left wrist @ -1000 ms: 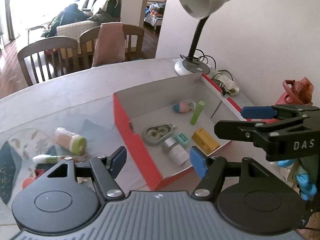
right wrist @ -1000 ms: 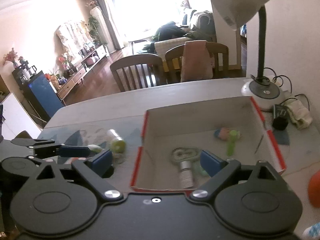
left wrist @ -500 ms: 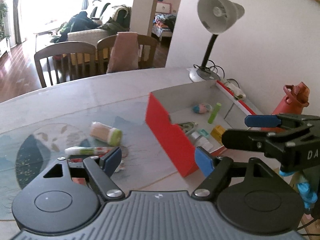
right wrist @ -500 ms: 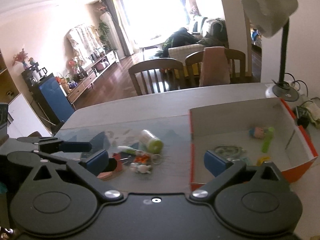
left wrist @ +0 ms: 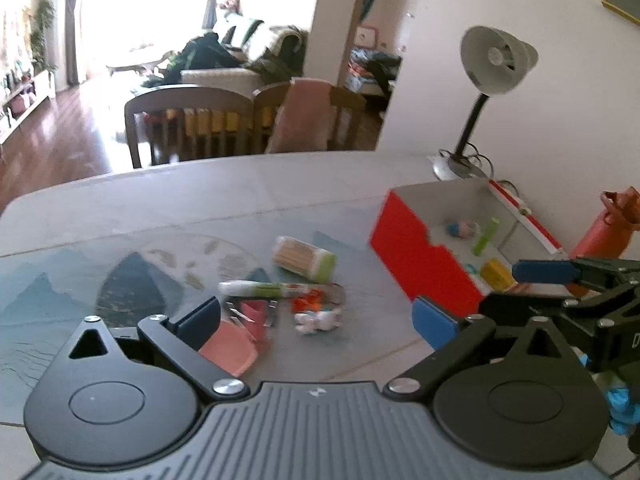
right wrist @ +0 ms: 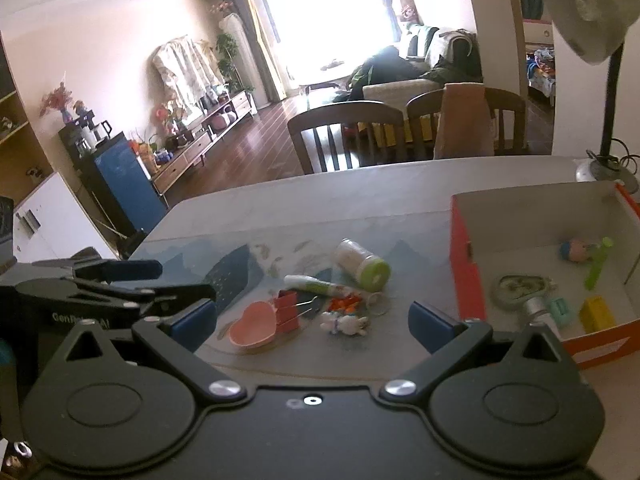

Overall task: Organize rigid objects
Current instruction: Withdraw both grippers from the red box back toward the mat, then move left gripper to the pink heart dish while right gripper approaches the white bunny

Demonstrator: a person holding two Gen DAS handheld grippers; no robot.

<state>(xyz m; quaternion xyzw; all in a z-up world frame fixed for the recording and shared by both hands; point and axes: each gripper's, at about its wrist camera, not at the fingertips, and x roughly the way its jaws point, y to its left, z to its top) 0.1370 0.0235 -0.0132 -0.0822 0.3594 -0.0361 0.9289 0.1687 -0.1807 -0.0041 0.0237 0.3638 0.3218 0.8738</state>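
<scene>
My left gripper (left wrist: 316,320): fingers spread wide, holding nothing, low in the frame.
My right gripper (right wrist: 312,320): also parted and empty, lower centre.
Loose pile, centre of the frame: toothpick jar (right wrist: 362,265), white tube (right wrist: 316,285), red binder clips (right wrist: 289,309), pink heart dish (right wrist: 253,329), small toy figure (right wrist: 344,325).
Red box (right wrist: 466,264): right side, holding a green stick (right wrist: 597,269), yellow block (right wrist: 597,314) and tape dispenser (right wrist: 518,289).

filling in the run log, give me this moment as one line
left gripper: open, empty | right gripper: open, empty | red cardboard box: partly filled | pink heart-shaped dish: on table, unsorted
</scene>
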